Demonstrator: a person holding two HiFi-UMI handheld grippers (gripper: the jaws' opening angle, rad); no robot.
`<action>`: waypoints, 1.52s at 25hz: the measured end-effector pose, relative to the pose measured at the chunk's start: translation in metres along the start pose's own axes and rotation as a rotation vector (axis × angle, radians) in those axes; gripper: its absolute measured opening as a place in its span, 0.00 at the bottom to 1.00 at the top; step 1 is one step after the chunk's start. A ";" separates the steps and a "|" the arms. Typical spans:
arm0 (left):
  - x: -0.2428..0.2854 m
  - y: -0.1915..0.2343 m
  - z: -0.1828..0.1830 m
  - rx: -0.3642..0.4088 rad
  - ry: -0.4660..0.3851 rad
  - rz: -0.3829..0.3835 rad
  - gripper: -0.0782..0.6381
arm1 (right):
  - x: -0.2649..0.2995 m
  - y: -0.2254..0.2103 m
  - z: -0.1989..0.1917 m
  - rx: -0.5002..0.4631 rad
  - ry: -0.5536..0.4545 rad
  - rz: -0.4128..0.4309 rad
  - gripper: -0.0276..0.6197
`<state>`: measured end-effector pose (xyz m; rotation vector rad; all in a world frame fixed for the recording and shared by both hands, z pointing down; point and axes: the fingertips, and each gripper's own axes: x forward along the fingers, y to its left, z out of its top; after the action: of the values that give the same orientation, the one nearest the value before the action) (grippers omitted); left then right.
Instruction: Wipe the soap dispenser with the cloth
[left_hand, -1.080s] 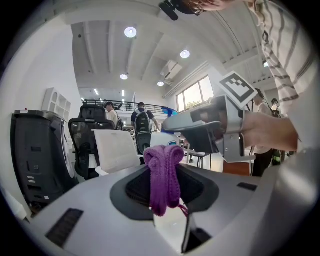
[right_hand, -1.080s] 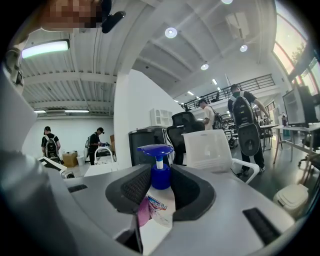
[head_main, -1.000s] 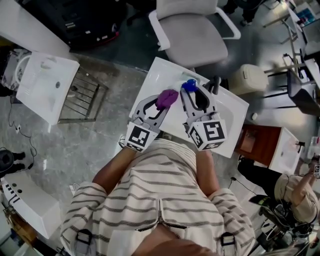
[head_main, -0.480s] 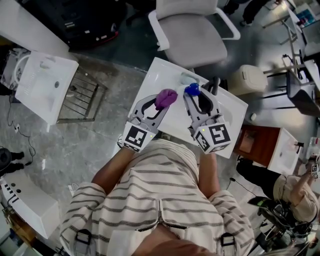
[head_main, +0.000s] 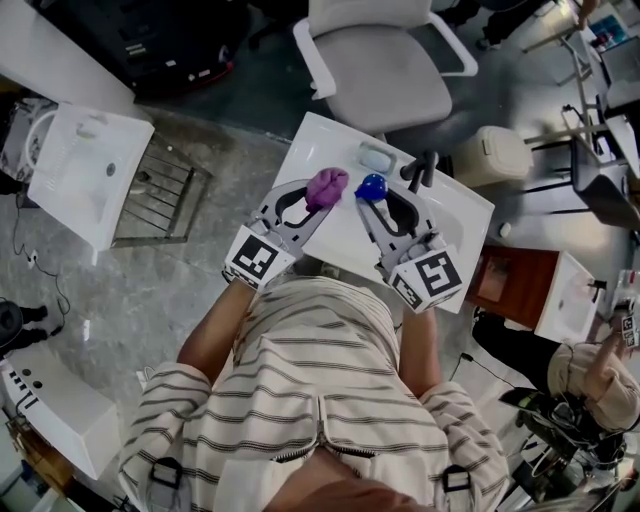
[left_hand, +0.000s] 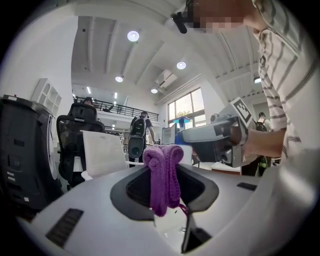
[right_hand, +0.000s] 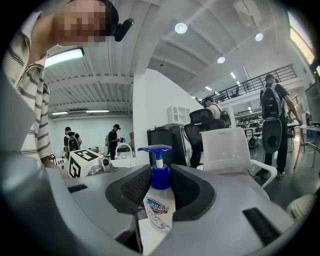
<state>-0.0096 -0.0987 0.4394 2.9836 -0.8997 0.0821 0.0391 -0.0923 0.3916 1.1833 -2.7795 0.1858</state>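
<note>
Setting: large open-plan lab or test hall, not a home.
Evidence:
- bare grey concrete floor
- several freestanding white washbasins, one central, another at left
- grey office chair
- lidded waste bin
- high white ceiling with recessed round lights
- mezzanine railing
- tall windows
- people with backpacks standing about

Cream short-sleeved shirt with thin dark stripes; left gripper and right gripper pale grey, black-lined jaws; 1 black-and-white marker cube at each one's 6 o'clock end.
</note>
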 end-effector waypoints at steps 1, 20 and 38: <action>0.000 -0.001 0.000 0.001 -0.002 -0.023 0.27 | -0.001 0.002 0.000 -0.001 -0.001 0.011 0.25; 0.000 -0.020 0.007 -0.017 -0.049 -0.367 0.27 | -0.016 0.027 0.004 -0.054 -0.015 0.177 0.24; 0.008 -0.021 0.000 -0.038 -0.035 -0.472 0.27 | -0.015 0.053 0.015 -0.005 -0.057 0.374 0.24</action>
<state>0.0086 -0.0852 0.4397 3.0744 -0.1772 0.0023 0.0104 -0.0472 0.3710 0.6659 -3.0235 0.1788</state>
